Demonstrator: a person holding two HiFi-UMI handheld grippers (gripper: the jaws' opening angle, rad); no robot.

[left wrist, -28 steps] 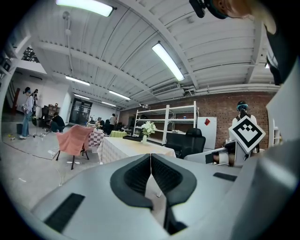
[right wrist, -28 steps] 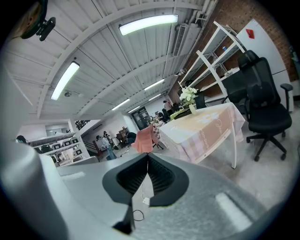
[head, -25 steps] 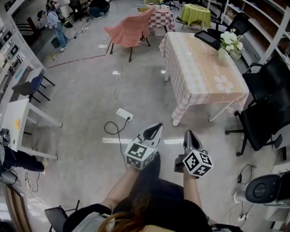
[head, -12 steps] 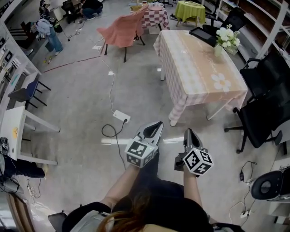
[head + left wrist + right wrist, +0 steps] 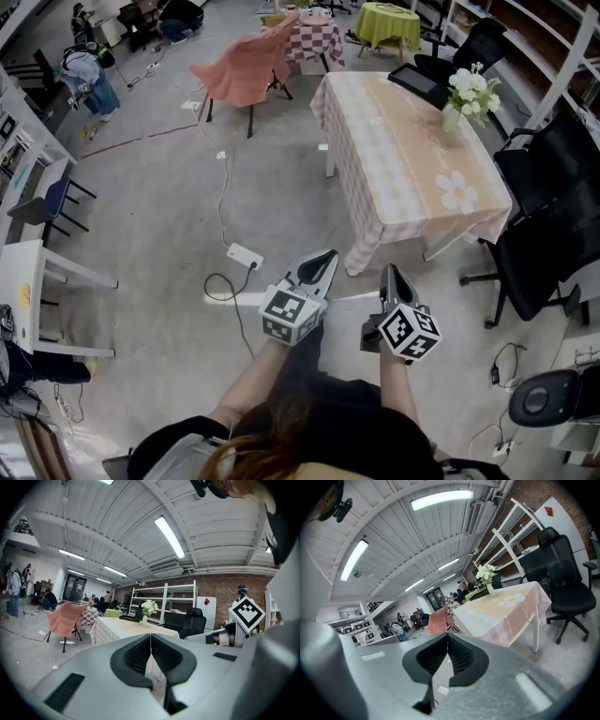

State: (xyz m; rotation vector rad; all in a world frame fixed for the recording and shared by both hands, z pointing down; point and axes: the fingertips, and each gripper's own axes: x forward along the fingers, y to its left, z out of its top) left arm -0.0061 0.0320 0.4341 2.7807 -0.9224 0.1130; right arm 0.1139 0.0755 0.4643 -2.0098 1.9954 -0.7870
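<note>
In the head view I hold both grippers out in front of me at waist height over a grey concrete floor. My left gripper (image 5: 327, 255) is shut with nothing in it, its marker cube (image 5: 291, 315) facing up. My right gripper (image 5: 388, 272) is shut and empty too, beside it on the right. In the left gripper view the black pads (image 5: 136, 656) meet along a thin seam, and in the right gripper view the pads (image 5: 461, 658) are likewise pressed together. Ahead stands a table (image 5: 403, 159) with a pink checked cloth, a flower vase (image 5: 454, 114) and a dark laptop (image 5: 418, 82).
A white power strip (image 5: 244, 255) and black cable lie on the floor to the left front. A chair draped in pink cloth (image 5: 244, 75) stands farther off. Black office chairs (image 5: 544, 234) and white shelving (image 5: 562, 56) line the right side. People stand at the far left (image 5: 89, 75).
The table and the pink-draped chair have drawn closer and shifted leftward in the views as I walk forward. Both grippers stay shut and hold the same pose.
</note>
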